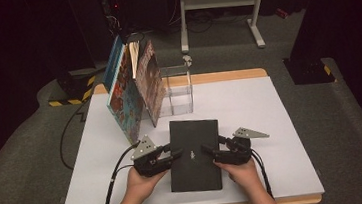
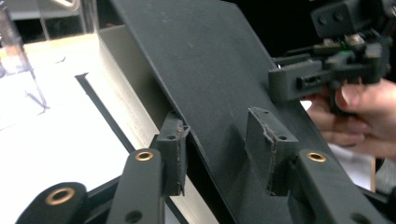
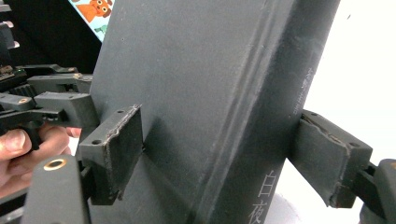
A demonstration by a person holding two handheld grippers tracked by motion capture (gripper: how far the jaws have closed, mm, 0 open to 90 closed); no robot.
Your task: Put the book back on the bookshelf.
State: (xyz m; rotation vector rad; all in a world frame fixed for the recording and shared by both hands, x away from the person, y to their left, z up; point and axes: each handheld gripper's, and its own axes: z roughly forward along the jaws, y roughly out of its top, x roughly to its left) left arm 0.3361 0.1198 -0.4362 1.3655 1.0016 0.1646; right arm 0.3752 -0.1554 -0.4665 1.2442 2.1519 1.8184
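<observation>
A: The black book (image 1: 194,153) lies on the white worktop (image 1: 271,123), just in front of the clear box (image 1: 178,89). The left claw (image 1: 176,153) straddles its page edge, pads not quite pressing; the right claw (image 1: 206,148) gapes wide about the spine.

B: Risk?

A: I judge that if only one side bites, the book could tilt, slip and knock the leaning picture books (image 1: 135,89) beside the box.

B: Writing?

A: Pale Chinese characters on the spine (image 3: 264,193), including 白夜; the small print is unreadable.
</observation>
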